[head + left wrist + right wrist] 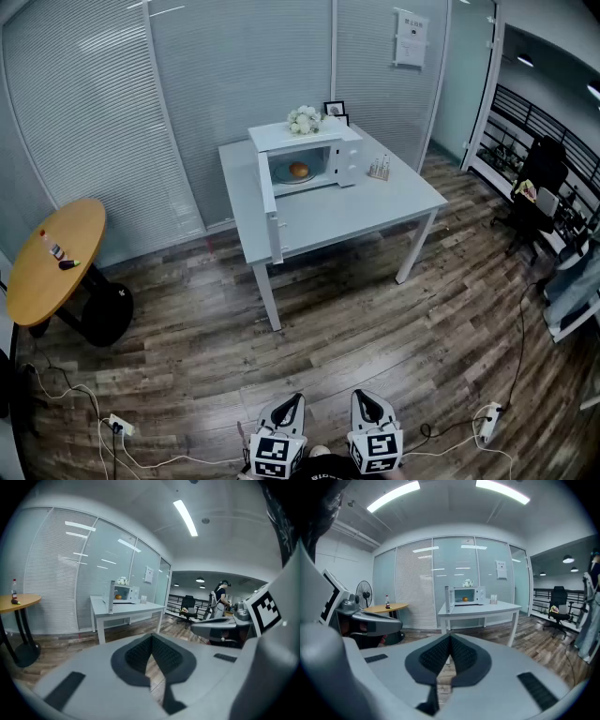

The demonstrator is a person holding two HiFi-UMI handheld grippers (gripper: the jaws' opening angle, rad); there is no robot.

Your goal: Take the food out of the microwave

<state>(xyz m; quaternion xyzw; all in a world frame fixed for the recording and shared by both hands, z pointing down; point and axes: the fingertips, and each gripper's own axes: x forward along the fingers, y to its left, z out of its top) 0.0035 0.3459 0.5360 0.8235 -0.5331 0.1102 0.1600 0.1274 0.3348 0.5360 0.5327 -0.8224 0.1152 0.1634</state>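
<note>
1. The left tool (151, 644) and the right tool (449, 641) are both pressing their jaws together on nothing. If they are arriving at the food like this, they are likely to be pushing it deeper instead of taking hold, so spreading has to come first.
2. Cables (80, 408) are lying on the floor at 9 o'clock of the tools, with another at 3 o'clock. Walking in carelessly is risking a snag.
3. The microwave door (270, 202) is hanging open toward 7 o'clock, past the edge of the counter (347, 216). A tool coming in from the left is likely to be knocking it.
4. The food (299, 170), round and orange, is sitting inside the microwave (349, 159) at 12 o'clock, well apart from both tools. Being round, it is probably prone to rolling under an off-centre pinch.
5. Both hands are holding the tools low and side by side, close to the body. The tools are pointing ahead and slightly downward toward the counter.
</note>
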